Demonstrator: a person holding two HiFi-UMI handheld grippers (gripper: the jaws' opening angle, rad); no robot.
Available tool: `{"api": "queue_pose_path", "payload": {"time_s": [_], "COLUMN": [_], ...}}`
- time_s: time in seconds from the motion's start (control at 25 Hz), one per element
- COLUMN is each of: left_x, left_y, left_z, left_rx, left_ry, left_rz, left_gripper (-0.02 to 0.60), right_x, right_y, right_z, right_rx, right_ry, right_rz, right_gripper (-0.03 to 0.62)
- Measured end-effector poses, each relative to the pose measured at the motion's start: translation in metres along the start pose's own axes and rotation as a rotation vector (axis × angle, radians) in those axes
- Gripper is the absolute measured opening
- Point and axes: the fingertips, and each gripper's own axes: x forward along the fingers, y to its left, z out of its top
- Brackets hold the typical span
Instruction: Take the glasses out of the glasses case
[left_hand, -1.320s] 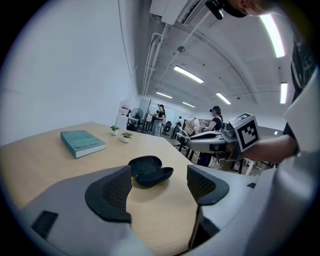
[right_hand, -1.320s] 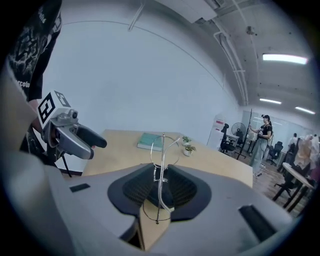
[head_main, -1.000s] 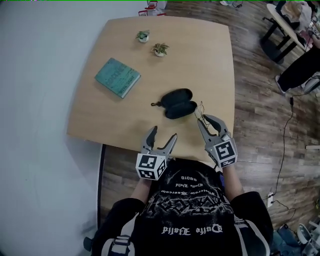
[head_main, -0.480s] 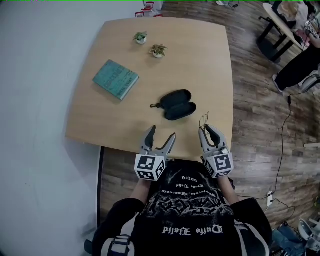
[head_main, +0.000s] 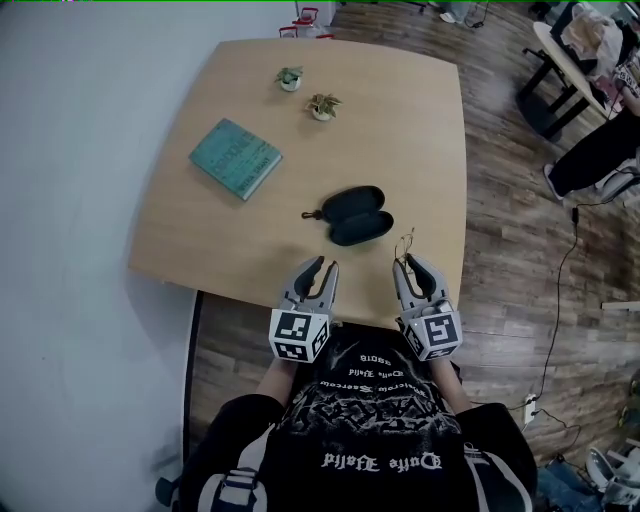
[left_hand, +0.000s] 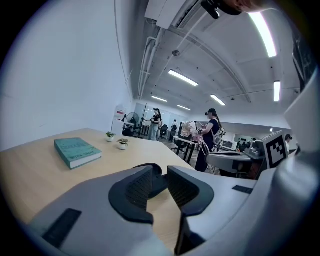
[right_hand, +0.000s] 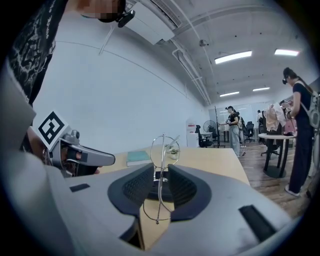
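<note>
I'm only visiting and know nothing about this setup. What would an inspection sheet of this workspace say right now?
Surface: light wooden table.
Job's things: black glasses case appears to lie open mid-table; wire-framed glasses are out of it.
Clutter: teal book; potted plant; second potted plant.
Grippers: right gripper shut on the glasses; left gripper empty, its jaws have just been closing, with a narrow gap left.
Cables: one cable on the floor right of the table.
Surroundings: wood floor; white wall at left; people beyond.
</note>
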Motion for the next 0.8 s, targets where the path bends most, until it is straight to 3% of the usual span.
{"api": "queue_pose_path", "payload": {"time_s": [0.2,0.44,0.8], "left_x": [0.000,0.001,0.001], "left_y": [0.001,-0.006,-0.003], "left_z": [-0.001,0.001,-0.001], "left_rx": [0.017,0.023,0.006], "left_ry": [-0.001,-0.004,0.002], "left_rz": [0.002,-0.053,-0.044], "left_gripper": [0.004,0.003,0.003], "right_x": [0.004,0.008,0.012], "right_y": [0.005,0.003,0.003], "right_z": [0.002,0.001,-0.005], "right_rx": [0.000,0.002,-0.008], "right_ry": [-0.011,-0.004,0.022], "right_rz": [0.022,0.022,0.037], "right_gripper": [0.092,0.092,0.091]}}
